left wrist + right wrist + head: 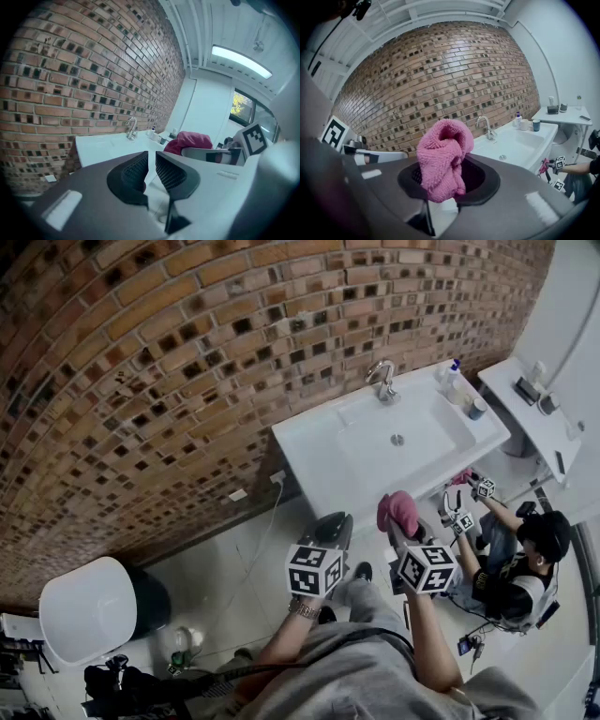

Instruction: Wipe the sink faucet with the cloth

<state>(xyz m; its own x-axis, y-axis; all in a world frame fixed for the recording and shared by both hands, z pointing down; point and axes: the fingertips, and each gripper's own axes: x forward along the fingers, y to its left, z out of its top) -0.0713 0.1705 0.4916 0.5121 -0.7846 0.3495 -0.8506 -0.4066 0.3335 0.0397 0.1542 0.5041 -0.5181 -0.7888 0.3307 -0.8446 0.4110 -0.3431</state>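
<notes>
Right gripper: jaws clamped on the pink cloth, with the wad bunched up past the tips, so there's a decent pad to wipe with. Left gripper: jaws nearly together, a slim gap with nothing in it. Both are held over the floor, short of the near edge of the sink, the left one just left of the right. Faucet sits at the sink's far edge against the brick wall, well apart from both grippers. It stands upright, with the neck arching over and the spout pointing near, into the basin. From the cloth it lies far, across the whole basin. In the right gripper view it shows right of the cloth and a bit higher, so the jaws look aimed slightly left of it. The right gripper is nearer and has the cloth. My read: reach far over the basin, swing a touch right and land the wad on the neck. Bottle stands near the faucet's right, so it could get knocked.
</notes>
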